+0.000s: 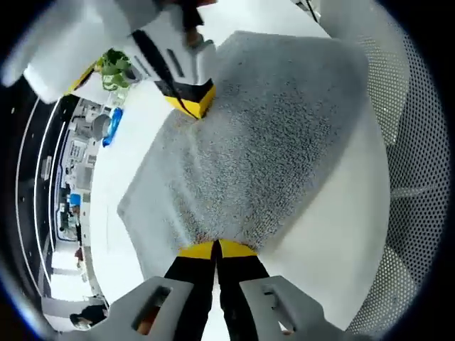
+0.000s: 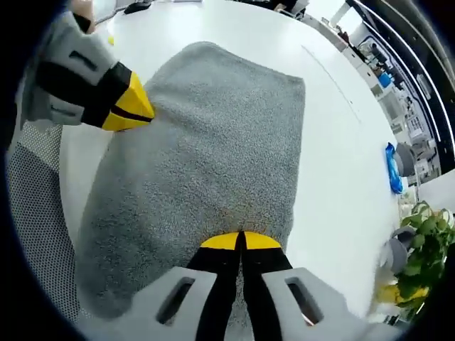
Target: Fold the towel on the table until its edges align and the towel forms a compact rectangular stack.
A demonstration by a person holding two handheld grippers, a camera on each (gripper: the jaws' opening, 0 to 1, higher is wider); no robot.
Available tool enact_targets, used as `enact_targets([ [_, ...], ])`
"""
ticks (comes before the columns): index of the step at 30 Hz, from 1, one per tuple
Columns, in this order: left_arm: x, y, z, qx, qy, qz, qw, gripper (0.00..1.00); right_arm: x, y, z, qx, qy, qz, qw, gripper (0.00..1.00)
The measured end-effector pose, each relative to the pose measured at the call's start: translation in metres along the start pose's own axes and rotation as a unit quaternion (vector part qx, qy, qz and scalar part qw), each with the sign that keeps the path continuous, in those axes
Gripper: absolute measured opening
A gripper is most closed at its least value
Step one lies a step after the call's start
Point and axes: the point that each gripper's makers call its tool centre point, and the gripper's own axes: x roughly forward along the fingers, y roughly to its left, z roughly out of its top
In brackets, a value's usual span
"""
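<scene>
Grey terry towel [image 2: 206,149] looked soft and limp; the left gripper [image 1: 215,249] and right gripper [image 2: 239,240] each pinched an edge, jaws closed, a sensible hold.

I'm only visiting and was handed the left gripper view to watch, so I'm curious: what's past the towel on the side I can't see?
Observer: In the right gripper view, a leafy green plant stands near the white table's edge.
Operator: Does that other gripper hold the towel?
Observer: Yes, the right gripper is closed on the grey towel's near edge.
Operator: And mine?
Observer: The left gripper pinches the towel's opposite edge.
</scene>
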Motion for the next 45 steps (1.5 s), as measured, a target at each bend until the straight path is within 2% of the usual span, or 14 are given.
enact_targets([
  [4, 0.001, 0.002, -0.002, -0.034, -0.013, -0.003, 0.9993, 0.01, -0.001, 0.0, 0.001, 0.036, -0.016, 0.005, 0.9992, 0.0],
  [10, 0.002, 0.005, -0.002, -0.075, -0.042, -0.007, 0.9963, 0.01, 0.0, 0.002, 0.002, 0.019, -0.026, -0.015, 0.9994, 0.0],
  [14, 0.004, 0.01, -0.005, -0.148, -0.055, -0.018, 0.9873, 0.01, -0.002, 0.005, 0.002, 0.028, -0.034, -0.026, 0.9987, 0.0],
  [17, 0.007, 0.015, -0.009, -0.125, -0.051, -0.004, 0.9908, 0.0, -0.004, 0.008, 0.004, 0.057, -0.048, -0.019, 0.997, 0.0],
  [18, 0.008, 0.018, -0.01, -0.095, -0.043, 0.008, 0.9945, 0.0, -0.004, 0.01, 0.004, 0.073, -0.055, -0.012, 0.9958, 0.0],
  [20, 0.009, 0.018, -0.011, -0.073, -0.039, 0.013, 0.9965, 0.0, -0.004, 0.013, 0.004, 0.094, -0.062, 0.0, 0.9936, 0.0],
  [23, 0.009, 0.02, -0.013, -0.09, -0.043, 0.012, 0.9949, 0.01, -0.007, 0.016, 0.004, 0.131, -0.073, 0.016, 0.9885, 0.0],
  [26, 0.01, 0.023, -0.015, -0.116, -0.05, 0.006, 0.992, 0.0, -0.008, 0.018, 0.003, 0.136, -0.081, 0.024, 0.9871, 0.0],
  [30, 0.013, 0.026, -0.015, -0.099, -0.054, 0.003, 0.9937, 0.0, -0.008, 0.021, 0.004, 0.155, -0.092, 0.032, 0.9832, 0.0],
  [33, 0.015, 0.029, -0.016, -0.102, -0.056, 0.001, 0.9932, 0.0, -0.008, 0.022, 0.005, 0.16, -0.093, 0.033, 0.9823, 0.0],
  [35, 0.017, 0.031, -0.016, -0.124, -0.066, 0.0, 0.99, 0.0, -0.008, 0.023, 0.006, 0.153, -0.094, 0.03, 0.9832, 0.0],
  [38, 0.018, 0.036, -0.019, -0.185, -0.083, 0.006, 0.9791, 0.0, -0.008, 0.024, 0.006, 0.147, -0.096, 0.025, 0.9841, 0.0],
  [44, 0.02, 0.04, -0.021, -0.184, -0.097, 0.011, 0.9781, 0.0, -0.009, 0.024, 0.008, 0.17, -0.112, 0.03, 0.9785, 0.0],
  [45, 0.021, 0.041, -0.022, -0.186, -0.1, 0.011, 0.9774, 0.0, -0.01, 0.027, 0.009, 0.181, -0.123, 0.033, 0.9751, 0.0],
])
